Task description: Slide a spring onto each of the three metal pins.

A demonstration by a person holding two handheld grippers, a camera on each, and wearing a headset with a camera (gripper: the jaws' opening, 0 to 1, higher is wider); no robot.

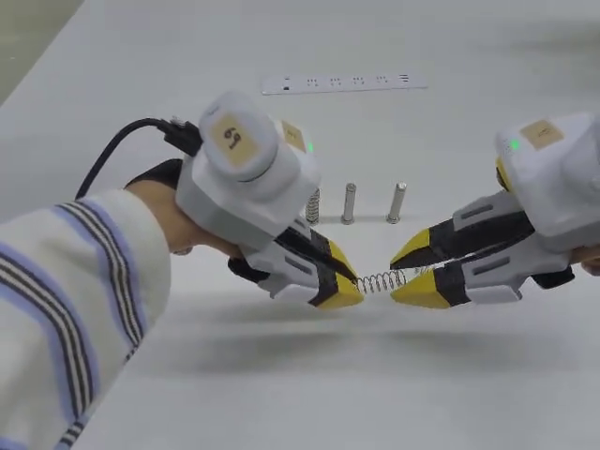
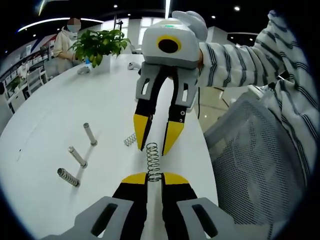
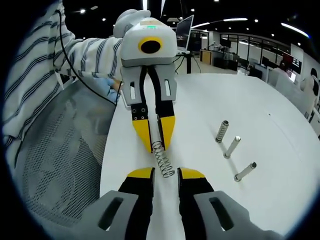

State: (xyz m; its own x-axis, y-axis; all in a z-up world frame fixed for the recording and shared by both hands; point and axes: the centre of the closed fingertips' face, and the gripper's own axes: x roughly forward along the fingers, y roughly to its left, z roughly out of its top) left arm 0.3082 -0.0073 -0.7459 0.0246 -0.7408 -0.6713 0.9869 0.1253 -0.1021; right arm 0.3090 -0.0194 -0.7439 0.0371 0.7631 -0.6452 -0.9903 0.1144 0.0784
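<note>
One of three done, by our read. The pins stand in a row mid-bench, between us and the far edge, where a white power strip (image 1: pixel 342 83) lies. The coiled pin (image 1: pixel 313 206) at one end already carries its spring. The middle pin (image 1: pixel 349 203) and the end pin (image 1: pixel 397 202) are bare, so two are left.

The held spring (image 1: pixel 384 279) hangs in the air between the grippers, on our side of the pins and above the bench (image 1: pixel 281 375). The left gripper (image 2: pixel 154 176) has its jaws pressed together, pinching one end of it. The right gripper (image 3: pixel 166 172) has its jaws spread, with the spring's free end sitting between the tips. We can't tell whether it touches them.

A loose spring (image 2: pixel 130 139) lies on the bench between the pin row and the near edge. We take it as the third one.

Materials:
- **Pins:** smooth bright-metal cylinders, upright, plain tops.
- **Springs:** thin shiny wire in slender open-coil helices. The held one bows slightly along its length, so we judge it soft and easy to kink.
- **Jaws:** black with wedge-shaped yellow tips, looks like hard plastic.
- **Bench:** flat matte white, low glare.
- **Sleeve (image 1: pixel 66 309):** a striped knit sleeve covers the arm behind the left gripper.
</note>
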